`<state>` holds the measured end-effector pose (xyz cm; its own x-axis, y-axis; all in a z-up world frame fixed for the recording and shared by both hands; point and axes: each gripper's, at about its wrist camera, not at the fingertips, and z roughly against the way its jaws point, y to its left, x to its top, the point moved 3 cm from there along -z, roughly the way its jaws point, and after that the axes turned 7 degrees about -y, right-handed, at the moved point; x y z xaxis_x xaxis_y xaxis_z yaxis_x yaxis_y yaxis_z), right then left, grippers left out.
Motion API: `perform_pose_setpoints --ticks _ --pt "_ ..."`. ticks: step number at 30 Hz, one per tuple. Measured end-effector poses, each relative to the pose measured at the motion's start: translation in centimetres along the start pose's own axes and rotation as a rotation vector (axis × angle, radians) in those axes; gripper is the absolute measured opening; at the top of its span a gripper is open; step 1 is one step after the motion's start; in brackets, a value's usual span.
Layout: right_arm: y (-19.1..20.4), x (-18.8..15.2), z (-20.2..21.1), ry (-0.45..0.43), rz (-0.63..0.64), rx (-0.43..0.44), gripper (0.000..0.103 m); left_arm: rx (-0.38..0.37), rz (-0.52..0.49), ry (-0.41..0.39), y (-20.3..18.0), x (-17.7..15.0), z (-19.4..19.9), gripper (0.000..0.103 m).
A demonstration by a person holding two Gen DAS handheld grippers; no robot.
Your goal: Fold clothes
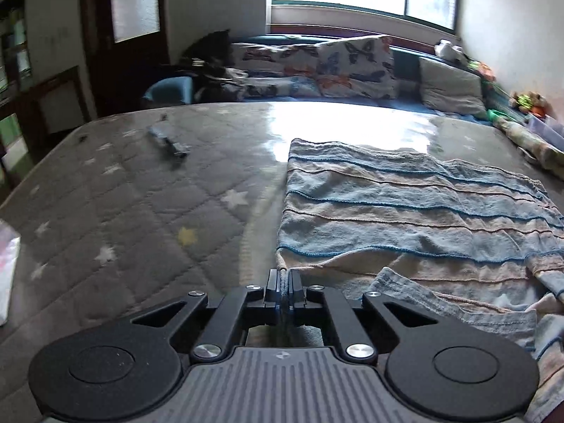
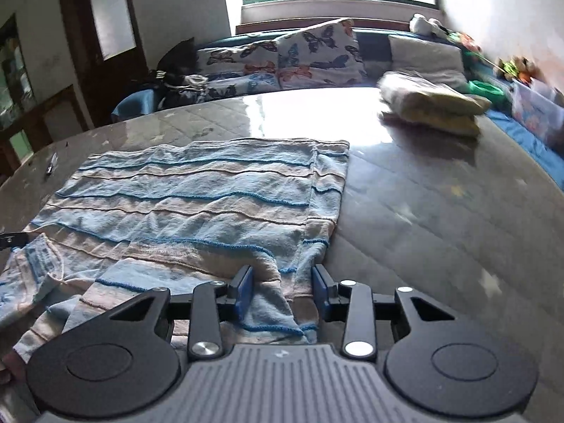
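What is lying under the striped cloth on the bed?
The striped cloth lies spread on the grey quilted cover with stars, which shows all around it. Its near edge is folded over itself. Whether anything else is beneath cannot be seen, because the cloth covers it.

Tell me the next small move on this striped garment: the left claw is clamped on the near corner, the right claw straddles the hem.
Probably close the right claw on the hem of the striped garment. Its jaws stand apart with cloth between them, not pinched, while the left claw already pinches its corner. Both near corners need holding before a lift can fold it evenly.
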<state>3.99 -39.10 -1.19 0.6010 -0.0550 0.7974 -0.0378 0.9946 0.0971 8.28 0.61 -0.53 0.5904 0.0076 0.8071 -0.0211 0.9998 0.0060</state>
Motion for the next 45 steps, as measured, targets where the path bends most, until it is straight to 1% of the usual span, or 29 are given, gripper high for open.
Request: perform_pose_setpoints --ticks 3,6,7,8,9,10,11,13,15,18,21,23,25,26,27,28,29,30,33,36,37,38,39,40,43,45 --pt "1.2 0.9 -1.5 -0.003 0.037 0.009 0.037 0.033 0.002 -0.004 0.8 0.1 0.1 0.005" --pt "2.0 1.4 -2.0 0.007 0.045 0.002 0.037 0.026 0.007 0.009 1.2 0.1 0.4 0.006" --pt "2.2 1.5 -1.8 0.005 0.043 0.0 0.037 0.022 0.011 0.011 1.3 0.1 0.5 0.009" --pt "2.4 1.6 -1.4 -0.002 0.042 0.0 0.037 0.022 0.014 0.011 1.4 0.1 0.8 0.01" --pt "2.6 1.7 -1.0 -0.009 0.041 0.0 0.037 0.022 0.017 0.01 1.4 0.1 1.2 0.013" --pt "2.9 1.9 -0.4 -0.017 0.046 0.009 0.037 0.015 0.021 0.005 1.3 0.2 1.6 0.019" --pt "3.5 2.1 0.2 -0.024 0.057 0.028 0.037 -0.005 0.022 -0.003 1.1 0.2 2.2 0.023" --pt "4.5 2.4 1.5 -0.04 0.077 0.065 0.037 -0.052 0.02 -0.019 0.4 0.3 3.5 0.043" --pt "5.9 2.7 2.3 -0.043 0.106 0.109 0.037 -0.109 -0.007 -0.036 -0.9 0.2 5.0 0.046" --pt "8.7 2.6 2.6 -0.026 0.151 0.187 0.037 -0.193 -0.041 -0.047 -3.2 0.0 7.0 0.054" --pt "11.5 2.2 2.0 0.004 0.206 0.23 0.035 -0.265 -0.072 -0.051 -5.3 -0.6 8.5 0.055" --pt "12.8 1.6 1.4 0.025 0.241 0.232 0.034 -0.298 -0.092 -0.045 -6.4 -1.1 9.0 0.055" --pt "13.6 0.9 1.0 0.039 0.284 0.216 0.028 -0.313 -0.121 -0.042 -7.3 -1.6 9.1 0.055" --pt "13.9 0.6 0.9 0.043 0.307 0.203 0.027 -0.315 -0.137 -0.041 -7.7 -1.8 9.1 0.055" --pt "14.0 0.3 0.8 0.046 0.322 0.192 0.021 -0.318 -0.148 -0.039 -7.9 -2.0 9.0 0.054" --pt "14.0 0.1 0.9 0.048 0.329 0.183 0.013 -0.321 -0.158 -0.037 -8.2 -2.1 8.9 0.054" --pt "13.9 0.1 1.1 0.045 0.33 0.176 0.011 -0.321 -0.166 -0.036 -8.3 -2.2 8.7 0.054" --pt "13.6 0.1 1.4 0.039 0.325 0.171 0.007 -0.321 -0.174 -0.036 -8.4 -2.3 8.5 0.054" --pt "12.8 0.3 2.8 0.004 0.303 0.156 0.004 -0.332 -0.207 -0.034 -9.1 -2.3 7.9 0.053" --pt "11.4 0.8 4.6 -0.035 0.27 0.138 0.004 -0.319 -0.245 -0.027 -9.7 -2.5 7.0 0.046" --pt "10.8 0.8 5.2 -0.046 0.257 0.131 0.004 -0.308 -0.258 -0.024 -9.9 -2.6 6.6 0.041" --pt "10.3 0.8 5.8 -0.057 0.244 0.123 0.004 -0.297 -0.272 -0.021 -10.0 -2.7 6.2 0.038" --pt "9.7 0.8 6.3 -0.068 0.229 0.113 0.003 -0.298 -0.276 -0.013 -10.1 -2.9 5.9 0.033" --pt "9.0 0.7 6.9 -0.079 0.213 0.102 0.003 -0.3 -0.276 -0.004 -10.0 -3.0 5.7 0.025" --pt "7.1 0.5 8.6 -0.109 0.164 0.065 0.003 -0.29 -0.269 -0.01 -9.6 -3.2 5.8 0.011" --pt "5.4 0.2 9.7 -0.127 0.119 0.03 0.003 -0.291 -0.228 -0.017 -8.8 -2.8 6.2 0.008"
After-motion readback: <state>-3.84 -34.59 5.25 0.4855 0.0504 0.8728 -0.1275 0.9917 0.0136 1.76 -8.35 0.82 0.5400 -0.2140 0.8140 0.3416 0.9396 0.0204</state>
